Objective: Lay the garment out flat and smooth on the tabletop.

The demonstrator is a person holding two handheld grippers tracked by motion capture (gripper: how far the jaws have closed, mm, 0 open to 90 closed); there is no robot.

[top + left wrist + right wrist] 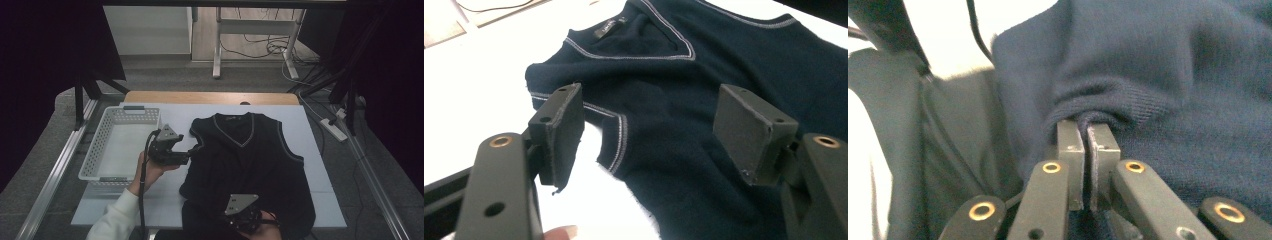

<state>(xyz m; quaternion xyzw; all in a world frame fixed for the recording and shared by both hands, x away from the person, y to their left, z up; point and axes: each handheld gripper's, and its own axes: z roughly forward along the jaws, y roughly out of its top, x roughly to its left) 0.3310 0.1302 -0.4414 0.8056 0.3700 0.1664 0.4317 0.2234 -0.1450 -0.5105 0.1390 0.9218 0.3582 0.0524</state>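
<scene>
A dark navy sleeveless V-neck vest (250,160) with pale trim lies front-up on a white sheet (322,180), its lower part bunched near the front edge. My left gripper (191,151) hovers at the vest's left armhole. In the left gripper view its jaws (654,122) stand open over the trimmed armhole edge (619,140), and the pads do not touch the cloth. My right gripper (243,212) is at the vest's bottom hem. In the right gripper view it (1087,127) is shut on a fold of the knit fabric (1173,75).
A white perforated plastic basket (95,150) sits on the sheet left of the vest, beside my left hand. The wooden table edge (210,97) shows behind the sheet. A power strip (332,127) and cables lie on the floor to the right.
</scene>
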